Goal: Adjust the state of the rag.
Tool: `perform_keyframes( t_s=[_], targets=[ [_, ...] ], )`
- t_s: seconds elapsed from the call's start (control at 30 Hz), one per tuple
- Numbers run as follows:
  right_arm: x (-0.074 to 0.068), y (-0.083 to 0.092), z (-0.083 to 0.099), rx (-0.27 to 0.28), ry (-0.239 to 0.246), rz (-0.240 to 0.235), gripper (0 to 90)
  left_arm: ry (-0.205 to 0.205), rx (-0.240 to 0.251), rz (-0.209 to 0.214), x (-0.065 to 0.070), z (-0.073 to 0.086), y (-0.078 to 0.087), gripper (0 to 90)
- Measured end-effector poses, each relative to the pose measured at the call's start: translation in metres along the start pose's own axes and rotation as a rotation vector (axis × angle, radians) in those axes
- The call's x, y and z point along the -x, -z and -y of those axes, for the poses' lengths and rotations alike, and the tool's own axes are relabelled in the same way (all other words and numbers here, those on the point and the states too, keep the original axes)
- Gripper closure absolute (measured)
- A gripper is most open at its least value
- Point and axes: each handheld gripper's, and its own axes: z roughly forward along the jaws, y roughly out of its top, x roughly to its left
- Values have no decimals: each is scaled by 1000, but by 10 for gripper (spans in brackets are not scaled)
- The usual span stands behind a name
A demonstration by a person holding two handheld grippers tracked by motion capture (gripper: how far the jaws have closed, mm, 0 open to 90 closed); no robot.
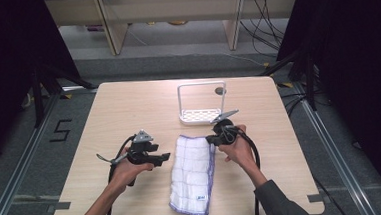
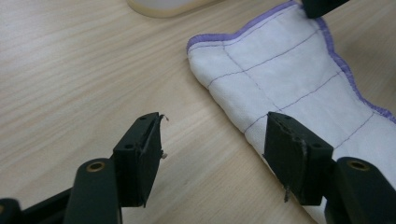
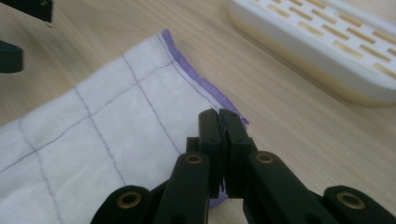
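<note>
A white folded cloth [image 1: 192, 172] with thin purple grid lines and a purple hem lies lengthwise on the wooden table [image 1: 123, 106]. My left gripper [image 1: 164, 157] is at the cloth's left edge. In its own view, the left gripper [image 2: 215, 154] is open, one jaw over bare wood and the other over the edge of the cloth [image 2: 289, 70]. My right gripper [image 1: 211, 140] sits at the cloth's far right corner. In the right gripper view, that gripper [image 3: 219, 116] has its jaws pressed together above the hem of the cloth [image 3: 93, 140], which lies flat.
A white slotted rack [image 1: 202, 107] with a tall wire-like frame stands just beyond the cloth; its base [image 3: 317, 51] is close to my right gripper. Bare wood lies left of the cloth. Beyond the table are a grey floor, cables and desk legs.
</note>
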Motion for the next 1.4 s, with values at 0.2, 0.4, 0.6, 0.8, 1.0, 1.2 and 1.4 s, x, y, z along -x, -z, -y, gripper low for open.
perform_keyframes(
  t_s=[0.2, 0.4, 0.6, 0.8, 1.0, 1.2, 1.4],
  targets=[
    [-1, 12, 11, -24, 16, 29, 890, 5, 1, -10, -2, -2, 1, 360],
    [5, -12, 27, -132, -25, 84, 888, 2, -2, -20, -1, -7, -5, 359],
    [5, -6, 25, -112, -9, 71, 798, 0, -7, -9, -2, -19, -17, 357],
    [15, 8, 23, -38, -69, 106, 552, 15, -9, -7, -3, -32, -33, 362],
    [20, 1, 24, -46, -82, 80, 482, 17, -14, 6, 0, -43, -46, 372],
    [15, -6, 24, -77, -107, 80, 464, 5, -47, 20, 5, -52, -68, 379],
    [10, -14, 25, -99, -82, 94, 468, -16, -65, 15, 6, -55, -83, 404]
  ],
)
